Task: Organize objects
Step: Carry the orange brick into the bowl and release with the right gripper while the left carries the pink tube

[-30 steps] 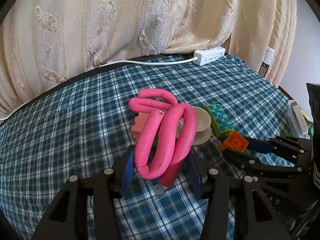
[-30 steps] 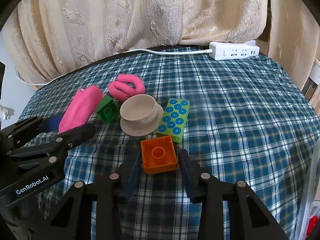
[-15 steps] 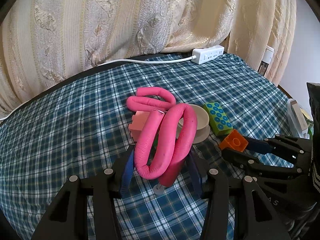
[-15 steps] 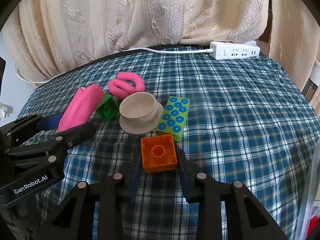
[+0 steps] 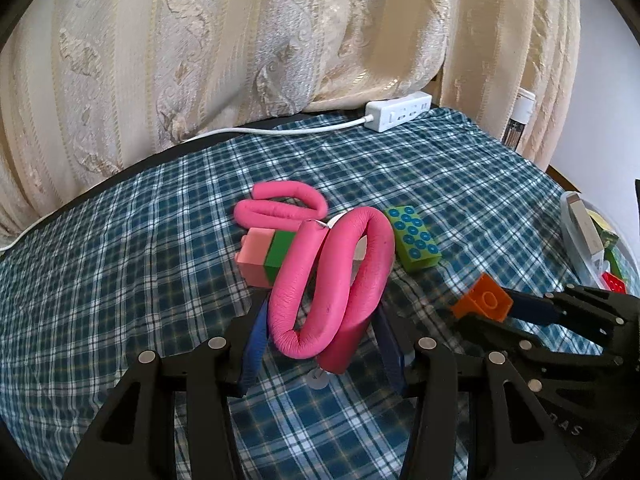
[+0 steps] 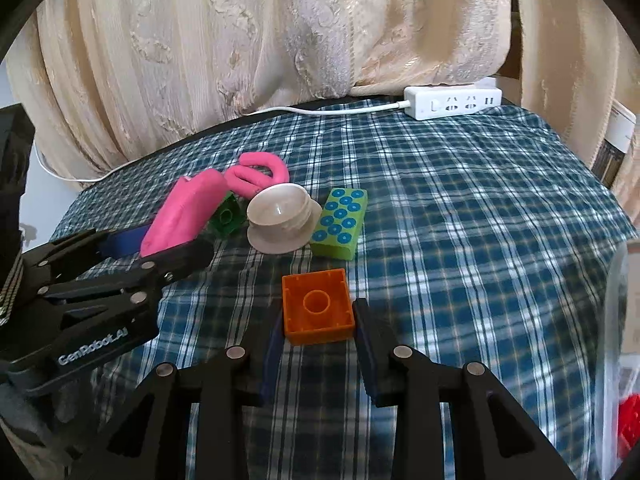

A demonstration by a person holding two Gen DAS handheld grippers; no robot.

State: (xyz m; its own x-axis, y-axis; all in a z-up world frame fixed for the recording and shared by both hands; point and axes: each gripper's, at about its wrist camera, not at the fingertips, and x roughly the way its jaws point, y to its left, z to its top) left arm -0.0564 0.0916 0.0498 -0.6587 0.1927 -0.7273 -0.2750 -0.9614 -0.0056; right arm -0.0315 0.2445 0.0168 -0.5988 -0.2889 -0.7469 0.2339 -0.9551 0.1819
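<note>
My left gripper [image 5: 320, 332] is shut on a bent pink foam roller [image 5: 332, 276] and holds it above the plaid cloth; it also shows in the right wrist view [image 6: 184, 212]. My right gripper [image 6: 318, 324] is shut on an orange brick [image 6: 318, 306], lifted off the cloth; the brick also shows in the left wrist view [image 5: 482, 300]. On the cloth lie a second pink roller [image 5: 280, 210], a pink and green block [image 5: 266, 258], a beige lid [image 6: 280, 216] and a long green brick with blue dots [image 6: 340, 222].
A white power strip [image 6: 452, 102] with its cord lies at the table's back edge under cream curtains [image 6: 280, 40]. A clear plastic bin [image 5: 592, 240] holding bricks stands at the right. A small green brick [image 6: 228, 218] sits beside the lid.
Both grippers have risen and pulled back a little with their loads. The orange brick now hangs higher above the cloth. The objects on the cloth have not moved.
</note>
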